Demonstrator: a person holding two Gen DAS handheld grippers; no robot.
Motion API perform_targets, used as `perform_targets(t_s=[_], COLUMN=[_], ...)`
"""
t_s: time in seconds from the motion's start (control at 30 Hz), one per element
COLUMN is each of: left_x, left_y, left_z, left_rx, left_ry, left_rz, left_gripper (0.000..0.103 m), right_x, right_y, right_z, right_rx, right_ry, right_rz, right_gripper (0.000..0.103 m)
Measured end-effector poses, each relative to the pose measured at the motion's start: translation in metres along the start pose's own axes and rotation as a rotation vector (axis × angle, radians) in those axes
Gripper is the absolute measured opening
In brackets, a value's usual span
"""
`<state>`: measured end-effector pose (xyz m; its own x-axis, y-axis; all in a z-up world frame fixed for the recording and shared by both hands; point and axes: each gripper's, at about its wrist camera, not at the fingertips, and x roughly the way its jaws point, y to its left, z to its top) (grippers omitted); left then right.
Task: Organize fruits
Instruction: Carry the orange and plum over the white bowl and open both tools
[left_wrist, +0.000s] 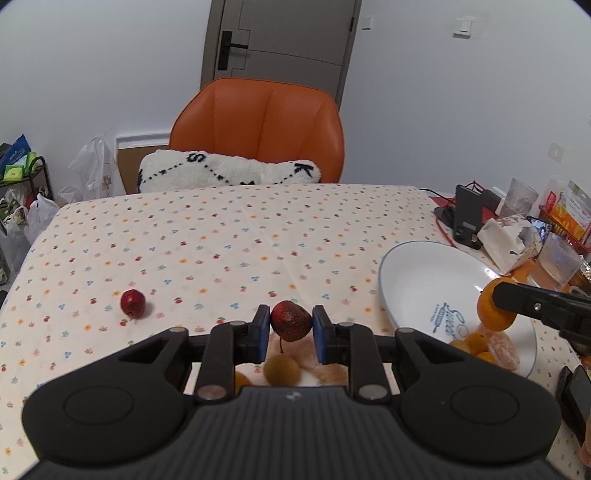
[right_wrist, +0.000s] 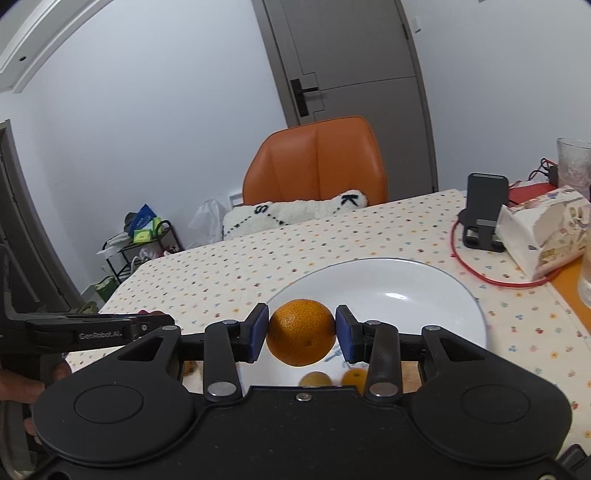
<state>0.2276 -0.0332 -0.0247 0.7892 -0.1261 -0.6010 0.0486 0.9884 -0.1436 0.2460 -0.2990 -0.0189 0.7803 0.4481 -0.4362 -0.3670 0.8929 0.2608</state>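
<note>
Above flowered tablecloth (left_wrist: 221, 236), left claw (left_wrist: 290, 328) around red fruit (left_wrist: 291, 320), right claw (right_wrist: 301, 332) around orange (right_wrist: 301, 332).

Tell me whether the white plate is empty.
Not empty. The white plate holds small orange fruits and a peeled segment cluster near its front rim.

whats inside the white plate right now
In the white plate: small orange fruits and a peeled citrus piece at its near edge. The held orange and the right gripper cover part of that side.
</note>
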Motion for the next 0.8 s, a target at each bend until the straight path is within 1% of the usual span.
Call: perform_targets(t_s=[0.43, 0.8], left_x=[0.003, 0.02], left_y=[-0.033, -0.066], left_z=[0.004, 0.006], left_rx=[0.037, 0.075], left_ry=[-0.017, -0.006], left_rz=[-0.05, -0.092], left_gripper=[0.023, 0.023], right_x=[-0.001, 0.003], right_y=[-0.037, -0.064], right_z=[-0.003, -0.011], right_rx=[0.05, 0.086], right_ry=[-0.016, -0.001], right_rz=[-0.082, -0.127], right_gripper=[0.038, 0.038])
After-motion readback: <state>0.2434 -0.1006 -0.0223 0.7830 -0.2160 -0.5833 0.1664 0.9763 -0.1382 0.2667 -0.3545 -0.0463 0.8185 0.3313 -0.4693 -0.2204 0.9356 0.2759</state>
